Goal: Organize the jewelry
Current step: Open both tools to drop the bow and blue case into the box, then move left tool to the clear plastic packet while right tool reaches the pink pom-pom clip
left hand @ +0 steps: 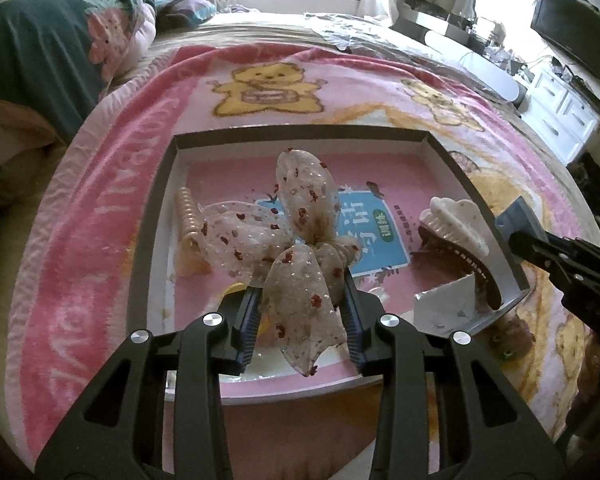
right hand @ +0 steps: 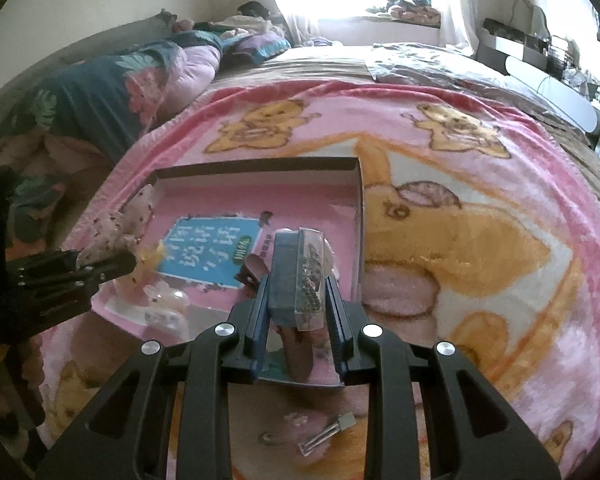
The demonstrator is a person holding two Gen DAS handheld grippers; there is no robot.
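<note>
- Far left of the shallow box (left hand: pixel 152 216), at about nine o'clock on its floor, a ribbed peach hair claw (left hand: pixel 188 232) lies flat; keep the incoming pieces off it so nothing tangles
- Left gripper (left hand: pixel 300 320) is clamped on the sheer spotted bow (left hand: pixel 296 236), pads pinching its lower loop, the other loops fanning up toward twelve o'clock; the bow hangs over the box's middle, above the blue printed label (left hand: pixel 364 236)
- To set it well, I would lower until the fabric rests on the floor, then let go; soft loops can cling to a pad, so draw back slowly
- At three o'clock a white claw clip (left hand: pixel 456 224) and a brown claw clip (left hand: pixel 472 268) sit by the box's torn right corner
- Right gripper (right hand: pixel 298 304) is closed on a small clear case (right hand: pixel 306 276) with dark pieces inside, held upright over the box's near right part, at about five o'clock; lay it down flat in bare space beside the clips
- Outside the box, at six o'clock on the pink blanket (right hand: pixel 480 264), a metal hair pin (right hand: pixel 328 436) is yet to be collected
</note>
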